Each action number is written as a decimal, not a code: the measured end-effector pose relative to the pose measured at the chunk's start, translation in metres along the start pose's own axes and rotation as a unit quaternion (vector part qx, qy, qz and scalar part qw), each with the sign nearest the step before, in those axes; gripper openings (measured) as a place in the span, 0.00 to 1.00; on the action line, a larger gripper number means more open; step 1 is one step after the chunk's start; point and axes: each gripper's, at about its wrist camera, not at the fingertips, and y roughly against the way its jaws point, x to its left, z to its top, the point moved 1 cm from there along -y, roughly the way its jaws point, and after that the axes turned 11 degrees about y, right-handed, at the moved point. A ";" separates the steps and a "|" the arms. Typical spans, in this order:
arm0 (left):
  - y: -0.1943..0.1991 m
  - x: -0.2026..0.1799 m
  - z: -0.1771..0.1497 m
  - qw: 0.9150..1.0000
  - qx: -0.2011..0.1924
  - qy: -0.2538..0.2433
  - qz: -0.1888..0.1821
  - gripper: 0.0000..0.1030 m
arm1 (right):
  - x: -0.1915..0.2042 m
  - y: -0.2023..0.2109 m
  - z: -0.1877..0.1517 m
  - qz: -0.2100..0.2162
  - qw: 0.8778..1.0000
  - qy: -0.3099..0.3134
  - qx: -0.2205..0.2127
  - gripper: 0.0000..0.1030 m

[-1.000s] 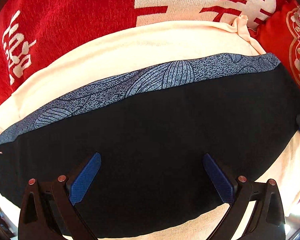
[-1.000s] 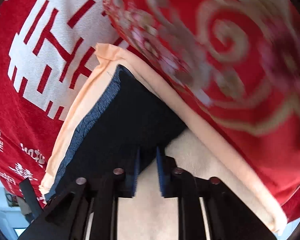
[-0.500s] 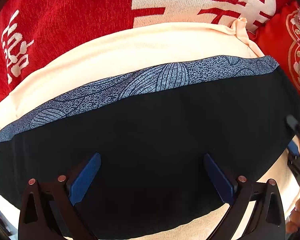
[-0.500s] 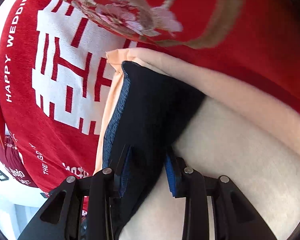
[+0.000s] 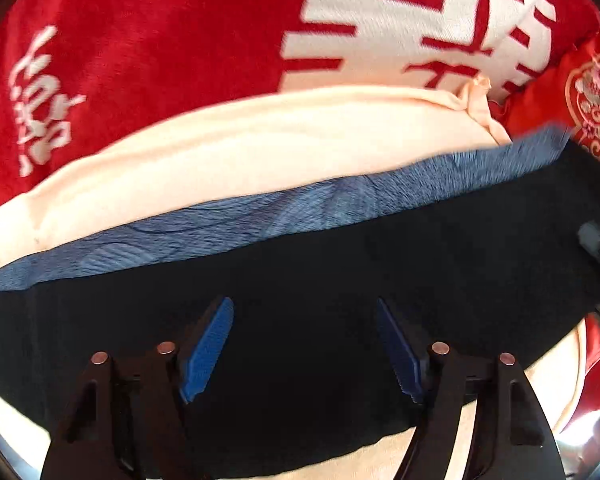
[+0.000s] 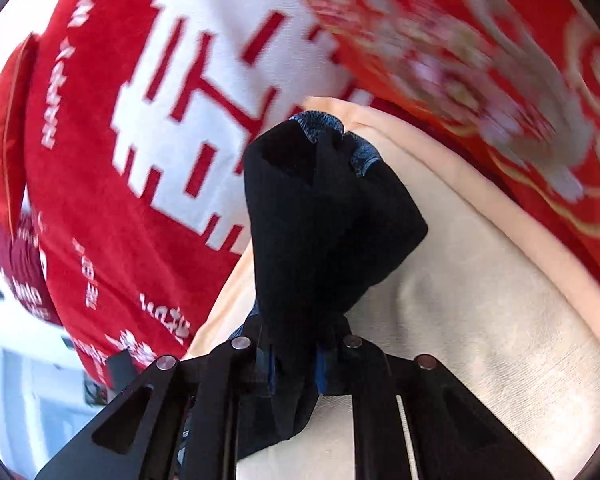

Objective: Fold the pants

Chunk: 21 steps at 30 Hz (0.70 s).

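Two grippers on this one, and only one of them actually has cloth: the right gripper (image 6: 294, 364) has its blue pads squeezed onto a bunched end of the pants (image 5: 320, 320), which stick up from the jaws toward 12 o'clock in the right wrist view, patterned blue hem at the tip. The left gripper (image 5: 304, 348) has its fingers spread wide with nothing between them, hovering over the dark middle of the pants, which lie stretched across the cream cloth (image 5: 240, 152) on top of the red blanket (image 5: 140, 40). In the left view the right tool peeks in at about 3 o'clock, right at the end of the garment. My worry is that the right pinch looks like a wad rather than a clean edge, so if that end gets carried over, I'd guess the layers slide unevenly and the fold comes out crooked or lumpy. Also the left side isn't pinning anything, so the whole garment could drag along instead of folding. The cream cloth underneath might get tugged up with it too.
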 end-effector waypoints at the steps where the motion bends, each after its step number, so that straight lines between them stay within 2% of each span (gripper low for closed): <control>1: -0.012 -0.008 -0.002 1.000 0.013 -0.011 -0.006 0.74 | 0.008 -0.001 0.001 0.000 1.000 0.010 0.004 0.14; 3: -0.014 -0.018 -0.011 0.998 -0.044 -0.045 0.008 0.77 | 0.027 -0.005 0.001 -0.009 0.999 0.040 0.007 0.14; 4: -0.014 -0.017 -0.015 0.998 -0.049 -0.040 0.006 0.77 | 0.035 -0.005 0.002 -0.013 0.998 0.055 0.006 0.14; 6: -0.013 -0.013 -0.011 0.999 -0.043 -0.022 -0.011 0.77 | 0.053 -0.005 0.001 -0.020 0.996 0.082 0.008 0.14; 11: -0.012 -0.011 -0.009 0.998 -0.039 -0.041 -0.032 0.79 | 0.100 -0.012 -0.008 -0.046 0.987 0.151 0.020 0.14; 14: -0.004 0.000 -0.006 0.998 -0.021 -0.042 -0.048 0.79 | 0.135 -0.019 -0.018 -0.062 0.978 0.199 0.030 0.14; 18: 0.030 0.061 -0.006 0.998 -0.028 -0.005 -0.059 0.79 | 0.189 -0.047 -0.048 -0.088 0.954 0.280 0.057 0.14; 21: 0.050 0.119 -0.006 0.999 -0.035 0.012 -0.033 0.79 | 0.226 -0.088 -0.088 -0.112 0.931 0.334 0.096 0.16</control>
